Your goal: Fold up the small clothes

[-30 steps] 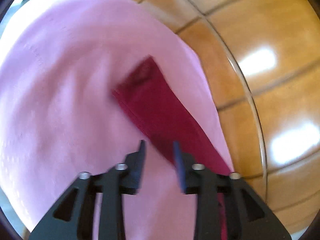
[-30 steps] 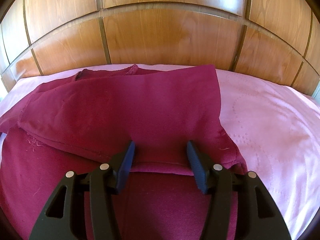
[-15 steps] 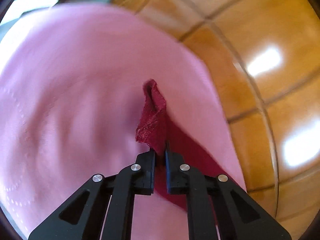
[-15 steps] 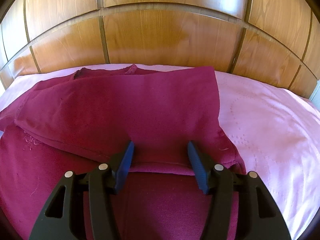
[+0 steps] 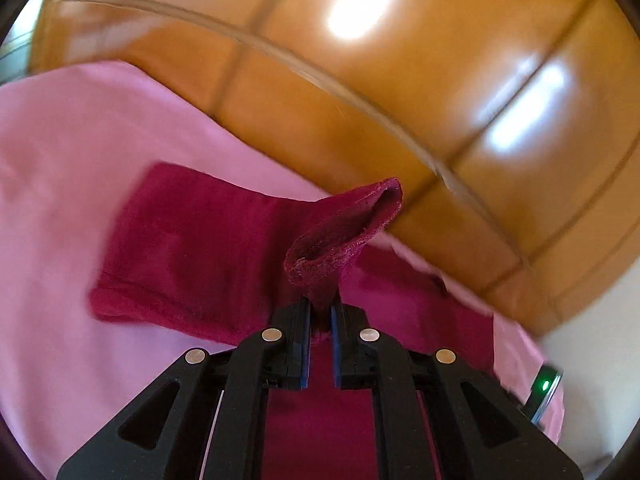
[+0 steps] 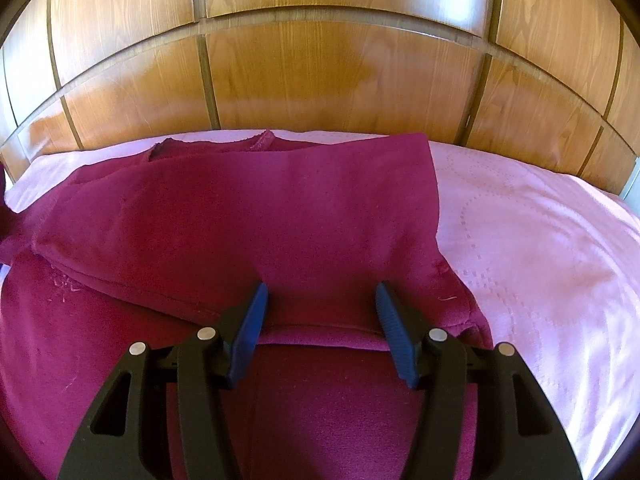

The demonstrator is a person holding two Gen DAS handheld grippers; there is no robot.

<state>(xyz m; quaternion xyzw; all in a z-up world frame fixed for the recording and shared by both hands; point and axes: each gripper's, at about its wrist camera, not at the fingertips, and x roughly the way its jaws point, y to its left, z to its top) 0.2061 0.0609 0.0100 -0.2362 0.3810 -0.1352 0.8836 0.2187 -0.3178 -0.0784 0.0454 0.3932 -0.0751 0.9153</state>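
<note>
left wrist view has my left gripper (image 5: 320, 314) pinched almost fully together on a bunched fold of the dark red garment (image 5: 192, 256), with only the thickness of the cloth between the blue pads (image 5: 306, 344). the caught piece rises above my fingertips as an open, tube-like cuff (image 5: 348, 232) with a stitched hem, tilting toward the wooden headboard (image 5: 400, 92). the remaining fabric in this view lies on the pink bedspread (image 5: 60, 184), one flat panel reaching off to the left and more of it running under my fingers. the picture is a bit blurred. a small green light (image 5: 543, 385) glows at the lower right edge.

right wrist view shows my right gripper (image 6: 320, 310) spread wide, gripping nothing, hovering just over the near hem of a folded-over layer of the same garment (image 6: 256, 224). that layer sits on top of a lower layer, which extends toward me beneath my fingers. the garment covers the left and middle of the bedspread (image 6: 540, 240), its far edge near the panelled headboard (image 6: 320, 80).
</note>
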